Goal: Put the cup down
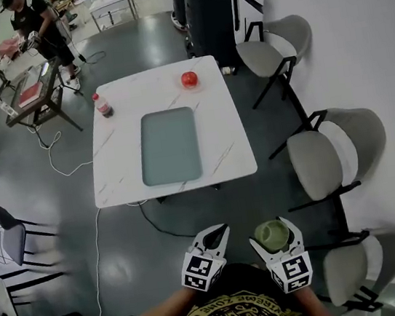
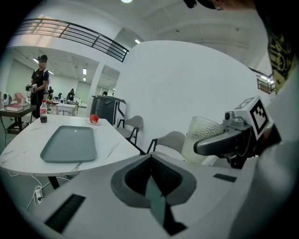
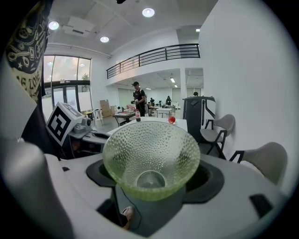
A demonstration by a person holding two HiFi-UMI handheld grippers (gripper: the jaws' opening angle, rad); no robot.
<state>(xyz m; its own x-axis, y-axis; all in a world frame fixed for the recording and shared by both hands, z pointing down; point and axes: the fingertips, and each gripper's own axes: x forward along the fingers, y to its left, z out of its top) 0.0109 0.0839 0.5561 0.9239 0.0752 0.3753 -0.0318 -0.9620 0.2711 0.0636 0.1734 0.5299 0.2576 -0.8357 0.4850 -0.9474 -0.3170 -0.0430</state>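
- From overhead, both grippers sit close to the person's body above the grey floor, well short of the white table (image 1: 123,173).
- The right gripper (image 1: 273,233) pinches a green glass cup (image 1: 272,237) between its jaws, with the mouth of the cup facing up.
- Only the right gripper view looks straight down into the cup. It shows dimpled walls flaring out to a wide rim and a small clear round bottom, with a jaw pressed against each side.
- The left gripper view catches the same cup side-on, upright and gripped by a dark jaw, with pale chairs (image 2: 170,139) just behind it.
- That view also settles the left gripper (image 1: 216,236): its jaws are pressed together in a tight V with nothing between them.
- On the table lies a grey-green tray (image 1: 170,146), long and shallow.
- A red fruit (image 1: 189,79) and a bottle (image 1: 103,106) of dark drink with a red cap both stand outside the tray, near the far edge of the table.
- The cup is in the air, well apart from the table and the tray.
- A person in black (image 1: 39,30) stands by another table at the far side of the room, and shows small in both gripper views.
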